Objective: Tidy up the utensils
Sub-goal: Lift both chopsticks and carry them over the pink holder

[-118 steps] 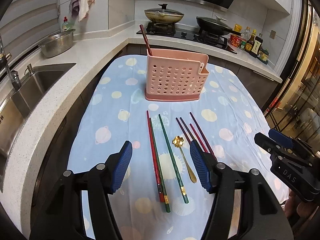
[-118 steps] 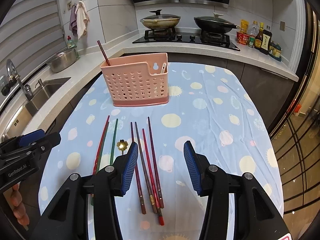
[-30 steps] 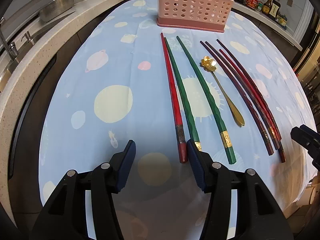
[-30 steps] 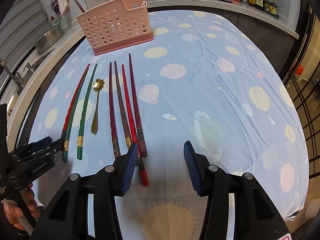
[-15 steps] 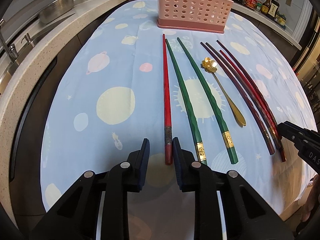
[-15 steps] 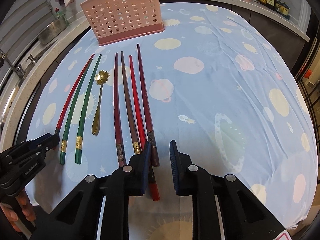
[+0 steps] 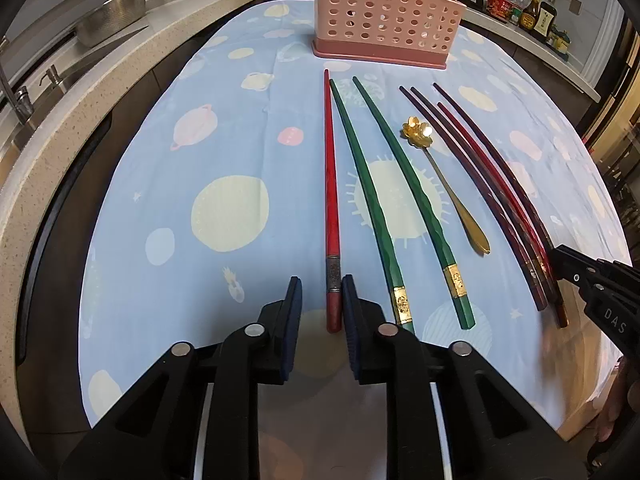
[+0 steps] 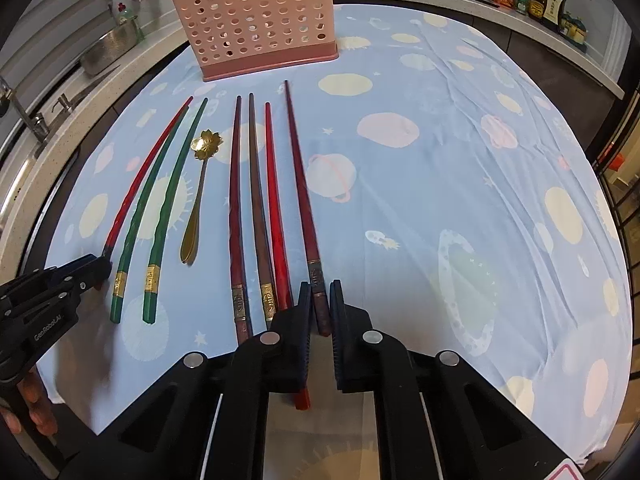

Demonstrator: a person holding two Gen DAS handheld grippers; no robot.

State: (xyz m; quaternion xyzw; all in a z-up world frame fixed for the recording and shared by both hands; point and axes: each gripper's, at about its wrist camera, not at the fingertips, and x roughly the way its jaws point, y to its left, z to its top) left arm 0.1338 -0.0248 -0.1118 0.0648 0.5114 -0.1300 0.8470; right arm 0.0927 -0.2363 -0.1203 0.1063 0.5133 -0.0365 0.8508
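Left wrist view: kitchen, speckled countertop (image 7: 72, 92) wrapping round a table in a blue planet-print tablecloth (image 7: 224, 152). Pink perforated utensil holder (image 7: 384, 20) at the far end; chopsticks and a gold flower spoon (image 7: 444, 184) lie in a row before it. Left gripper (image 7: 321, 292) just closed onto the red chopstick (image 7: 331, 200). Right gripper (image 8: 319, 300) just closed, clamping the dark red chopstick (image 8: 300, 184).
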